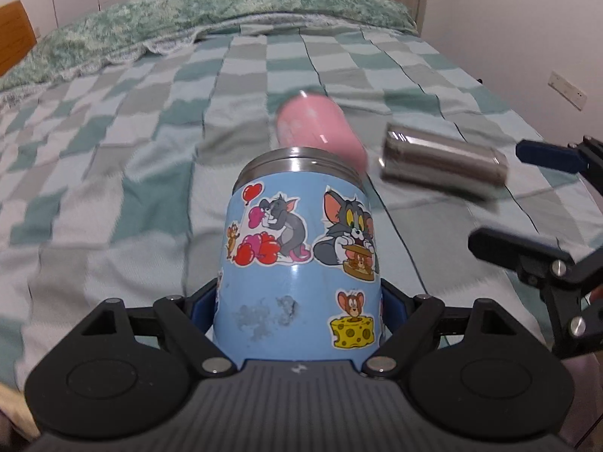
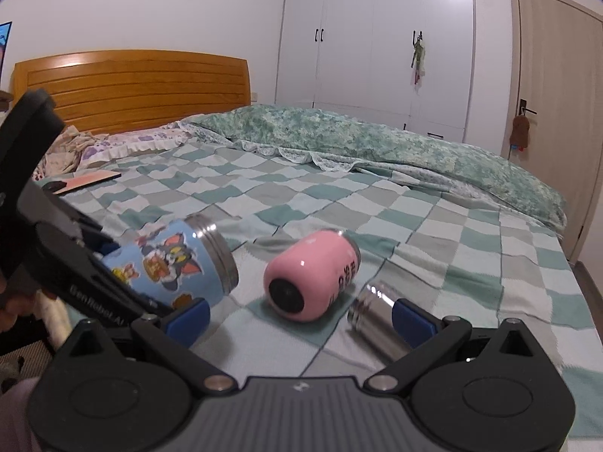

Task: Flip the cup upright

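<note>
Left gripper [image 1: 299, 301] fingers clamp blue cup [image 1: 301, 263], rim pointing away.

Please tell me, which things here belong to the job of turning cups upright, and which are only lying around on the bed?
For the job:
blue cartoon cup, gripped by the left gripper
pink cup, on its side
steel cup, on its side
right gripper, open

Just lying about:
green quilt
floral pillow
flat pink card

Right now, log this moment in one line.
left gripper: shut on blue cup | right gripper: open | pink cup, steel cup: lying down
</note>
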The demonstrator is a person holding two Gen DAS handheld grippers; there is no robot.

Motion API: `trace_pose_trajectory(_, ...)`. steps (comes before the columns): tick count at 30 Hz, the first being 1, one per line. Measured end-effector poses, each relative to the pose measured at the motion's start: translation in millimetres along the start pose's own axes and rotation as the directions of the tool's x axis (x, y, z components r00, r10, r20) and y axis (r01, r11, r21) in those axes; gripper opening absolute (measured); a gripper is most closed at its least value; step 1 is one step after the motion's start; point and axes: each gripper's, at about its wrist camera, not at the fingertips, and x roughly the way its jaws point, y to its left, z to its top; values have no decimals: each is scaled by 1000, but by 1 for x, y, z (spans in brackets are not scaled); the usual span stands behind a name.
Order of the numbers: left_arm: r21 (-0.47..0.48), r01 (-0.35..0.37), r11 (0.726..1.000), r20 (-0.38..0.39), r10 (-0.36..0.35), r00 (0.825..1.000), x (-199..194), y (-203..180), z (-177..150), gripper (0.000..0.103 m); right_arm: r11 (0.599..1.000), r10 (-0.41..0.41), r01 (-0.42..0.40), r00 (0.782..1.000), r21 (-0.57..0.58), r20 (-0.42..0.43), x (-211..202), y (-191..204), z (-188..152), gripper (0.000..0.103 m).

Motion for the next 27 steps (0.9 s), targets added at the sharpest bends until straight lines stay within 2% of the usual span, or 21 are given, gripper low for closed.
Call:
trace_pose_trajectory(8, -26, -15, 1000, -30, 14, 999, 6, -13, -33, 84, 1000, -13, 14, 999, 13, -35, -25, 11, -24, 103)
trace_pose_trajectory(18, -35, -23, 999, -17, 23, 1000, 6, -16, -38, 86, 1000, -19, 20, 998, 18, -62, -28, 16, -33, 103)
trace_pose_trajectory(19, -32, -25, 999, -9, 24, 1000, 4, -15, -39, 87, 1000, -20, 21, 998, 17, -61, -28, 16, -33, 103)
trace_pose_trajectory(21, -30, -4, 1000, 44, 6, 999, -8, -13, -40, 103, 1000, -24, 25, 998, 16, -56, -29, 18, -31, 103)
trace_pose_trajectory(24, -32, 73, 997, 117, -69, 991, -30, -5, -41, 103, 999, -35, 36, 999, 17, -33, -36, 24, -25, 103)
trace_pose_trajectory(27, -20, 46, 999, 170, -42, 985, -49, 4, -44, 103, 999, -37, 37, 999, 34, -11, -43, 30, -15, 103)
